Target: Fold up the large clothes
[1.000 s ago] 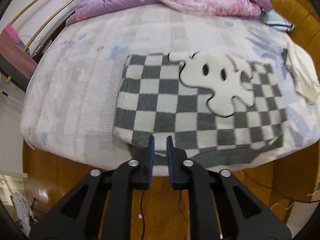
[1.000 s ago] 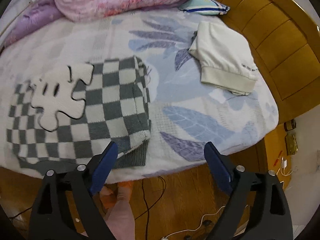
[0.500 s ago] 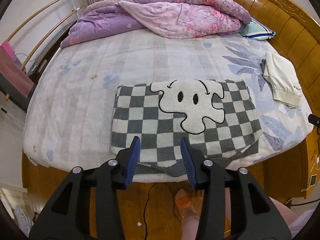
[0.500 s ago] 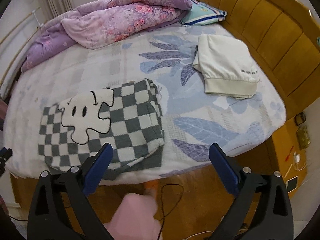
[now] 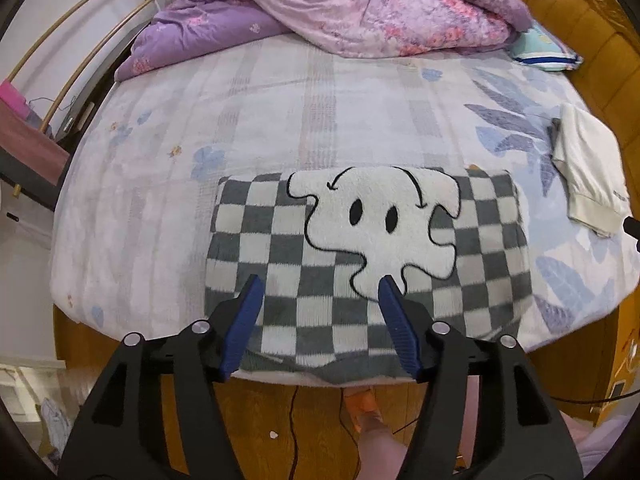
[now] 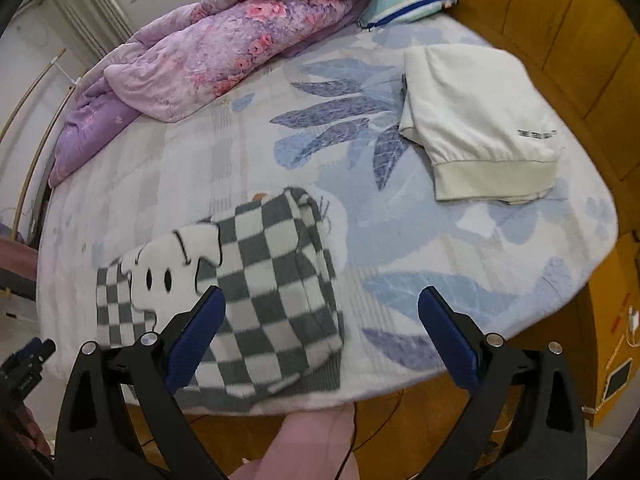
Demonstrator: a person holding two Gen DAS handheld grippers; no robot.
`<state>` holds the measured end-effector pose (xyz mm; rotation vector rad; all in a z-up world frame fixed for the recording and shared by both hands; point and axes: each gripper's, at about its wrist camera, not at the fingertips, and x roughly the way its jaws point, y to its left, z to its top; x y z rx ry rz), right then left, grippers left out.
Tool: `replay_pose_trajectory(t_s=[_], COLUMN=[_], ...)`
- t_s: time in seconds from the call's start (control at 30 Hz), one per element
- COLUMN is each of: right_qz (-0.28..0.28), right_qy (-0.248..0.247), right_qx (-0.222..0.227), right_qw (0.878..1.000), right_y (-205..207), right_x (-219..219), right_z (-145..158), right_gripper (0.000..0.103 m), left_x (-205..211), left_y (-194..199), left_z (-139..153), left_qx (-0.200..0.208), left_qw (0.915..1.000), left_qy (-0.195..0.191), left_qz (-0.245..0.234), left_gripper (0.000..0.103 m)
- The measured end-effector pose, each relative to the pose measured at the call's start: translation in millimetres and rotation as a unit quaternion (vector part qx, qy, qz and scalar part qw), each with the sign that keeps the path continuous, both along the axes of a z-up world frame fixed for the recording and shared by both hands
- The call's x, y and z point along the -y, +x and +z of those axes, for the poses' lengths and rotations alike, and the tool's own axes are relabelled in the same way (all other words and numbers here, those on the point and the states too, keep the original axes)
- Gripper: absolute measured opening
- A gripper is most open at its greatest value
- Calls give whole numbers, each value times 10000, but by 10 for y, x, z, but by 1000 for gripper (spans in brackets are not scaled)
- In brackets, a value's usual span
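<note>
- The checkered sweater point(image 5: 360, 264), grey and white with a fluffy white ghost patch point(image 5: 380, 224), is lying folded into a rectangle at the near edge of the bed point(image 5: 280, 112), its ribbed hem drooping just over the mattress edge at 6 o'clock in the left wrist view.
- The left gripper point(image 5: 320, 292) is hovering above the sweater's near half with its jaws spread wide and nothing between them; the blue pads point(image 5: 244, 320) are showing no contact with the knit.
- The right gripper point(image 6: 320, 312) is also standing released, jaws far apart, hanging over the sweater's right edge and the bare sheet beside it, gripping nothing.
- In the right wrist view the sweater point(image 6: 256, 300) is sitting at 8 o'clock, slightly blurred, with its folded right side facing the leaf-printed part of the sheet.
- A folded cream garment point(image 6: 480, 120) is lying well apart from the sweater at 2 o'clock, near the wooden headboard point(image 6: 560, 40).
- A rumpled purple and pink floral quilt point(image 5: 360, 4) is bunching up along the far side of the bed at 12 o'clock, with a teal striped pillow point(image 5: 544, 50) just beside it.
- The person's leg in pink point(image 6: 312, 444) is showing below the bed edge at 6 o'clock.
</note>
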<state>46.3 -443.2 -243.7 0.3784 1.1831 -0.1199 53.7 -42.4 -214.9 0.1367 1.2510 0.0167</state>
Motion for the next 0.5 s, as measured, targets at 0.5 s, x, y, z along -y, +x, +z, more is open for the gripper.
replay_pose_trajectory(t_s=[0.5], right_qz=[796], right_qy=[1543], right_qx=[-1503], right_qw=[9733], right_y=[1677], right_x=[256], right_z=[-1873], right_gripper=[95], left_x=[299], left_y=[1103], left_z=[-771], left_qx=[-1102], left_qw=[9929], left_qy=[350], left_qz=[267], left_gripper=[76])
